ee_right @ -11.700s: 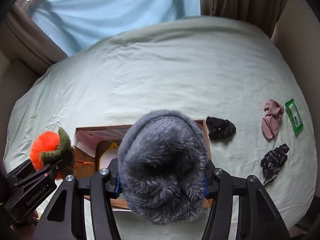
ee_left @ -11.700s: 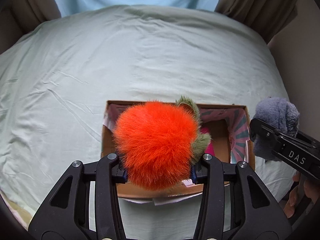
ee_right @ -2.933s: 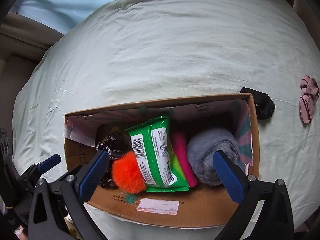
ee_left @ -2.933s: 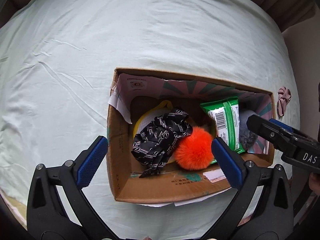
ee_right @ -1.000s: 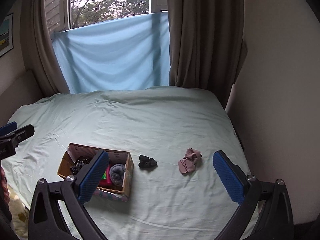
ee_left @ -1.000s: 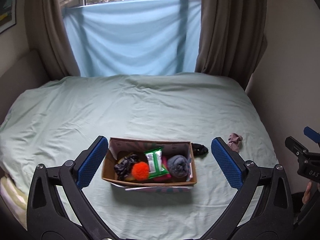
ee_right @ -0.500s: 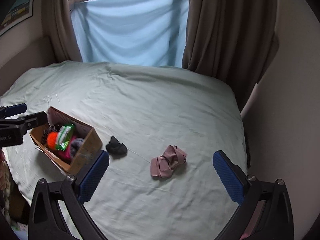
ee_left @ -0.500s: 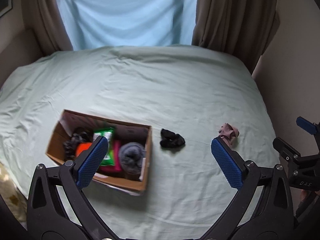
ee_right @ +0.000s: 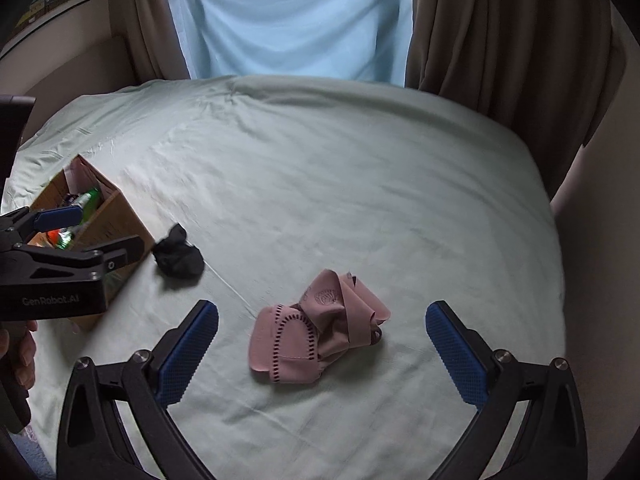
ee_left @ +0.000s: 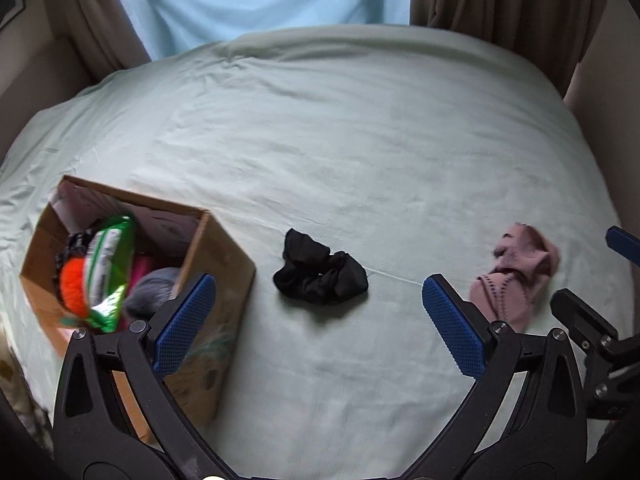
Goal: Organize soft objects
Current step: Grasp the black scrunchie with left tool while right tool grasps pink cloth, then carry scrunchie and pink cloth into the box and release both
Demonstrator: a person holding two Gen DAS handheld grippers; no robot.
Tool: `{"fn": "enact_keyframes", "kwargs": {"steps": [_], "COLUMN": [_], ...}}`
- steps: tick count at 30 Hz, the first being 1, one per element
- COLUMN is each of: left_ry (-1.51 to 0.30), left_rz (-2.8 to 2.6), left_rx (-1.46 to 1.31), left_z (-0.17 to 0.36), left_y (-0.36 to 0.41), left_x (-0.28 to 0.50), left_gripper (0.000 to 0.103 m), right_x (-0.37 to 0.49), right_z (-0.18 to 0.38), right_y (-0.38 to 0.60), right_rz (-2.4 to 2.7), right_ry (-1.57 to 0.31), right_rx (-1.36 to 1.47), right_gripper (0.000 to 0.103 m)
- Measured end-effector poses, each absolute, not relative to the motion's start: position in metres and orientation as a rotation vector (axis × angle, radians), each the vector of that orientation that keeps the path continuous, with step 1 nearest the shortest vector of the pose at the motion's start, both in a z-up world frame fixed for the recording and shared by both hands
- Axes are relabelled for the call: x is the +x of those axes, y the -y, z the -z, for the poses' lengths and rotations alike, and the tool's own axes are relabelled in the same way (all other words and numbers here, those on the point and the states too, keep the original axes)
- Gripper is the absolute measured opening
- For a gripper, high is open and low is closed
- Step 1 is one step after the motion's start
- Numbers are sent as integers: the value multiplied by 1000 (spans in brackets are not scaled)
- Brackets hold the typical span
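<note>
A wide bed (ee_left: 360,128) covered in a pale green sheet fills both views, with a light blue cloth (ee_right: 296,16) hanging at a window behind it and brown curtains (ee_right: 500,40) to either side. The left gripper (ee_left: 316,320) hangs above the bed with its jaws spread wide and nothing between them; its blue fingertip pads (ee_left: 184,320) frame a crumpled black scrunchie (ee_left: 320,274) that lies flat on the sheet. Just left of the scrunchie sits an open cardboard box (ee_left: 224,264), holding a green wipes packet (ee_left: 108,268), an orange pom-pom (ee_left: 74,284), a grey plush item (ee_left: 152,292), something pink and a dark patterned piece at the back. The right gripper (ee_right: 322,344) is also spread wide and holds nothing; between its blue pads (ee_right: 456,352), resting on the sheet, lies a bunched dusty-pink fabric piece (ee_right: 316,340) with dark stitched dots. In the right wrist view the scrunchie lies to the left of the pink fabric, well apart from it, and the box stands further left, partly hidden behind the left gripper's black body. A hand (ee_right: 18,356) grips that tool at the left edge.
</note>
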State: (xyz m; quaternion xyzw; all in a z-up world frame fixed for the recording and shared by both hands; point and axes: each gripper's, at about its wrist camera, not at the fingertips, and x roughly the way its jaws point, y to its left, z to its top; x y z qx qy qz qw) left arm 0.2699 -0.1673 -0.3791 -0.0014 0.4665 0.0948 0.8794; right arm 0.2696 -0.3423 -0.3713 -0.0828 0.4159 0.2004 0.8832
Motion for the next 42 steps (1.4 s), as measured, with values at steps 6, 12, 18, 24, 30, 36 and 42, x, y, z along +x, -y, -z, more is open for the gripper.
{"fn": "enact_keyframes", "kwargs": {"steps": [6,12,18,24,30,36,42], "left_ry": [-1009,-1038,-1055,-1066,-1090,-1082,-1038], "left_rz": [-231,-232,-168,-86,-60,-28,25], "left_rx": [46,114,46,-6,-15,-22,-30], "left_z": [435,475,485,482,475,455,405], "left_y": [177,179,169,171,171,173,181], "left_x": [302,323,329,324,320,310,299], "left_gripper": [102,94,74,31,20,20,20], "right_x": [290,300,307,300,298,292,278], "right_z": [415,446,463,455,444,418,370], "right_y": [346,341,333,323,328,337,341], "right_rz": [-461,-474,-475,-496,-451,-392,-345], "right_ry": [-907,-924,-935,-927,-937,-918,-877], "right_rx": [-135,-133,-120,-155,-116,-82,-69], "right_gripper": [103,103,91,44,35,35,35]}}
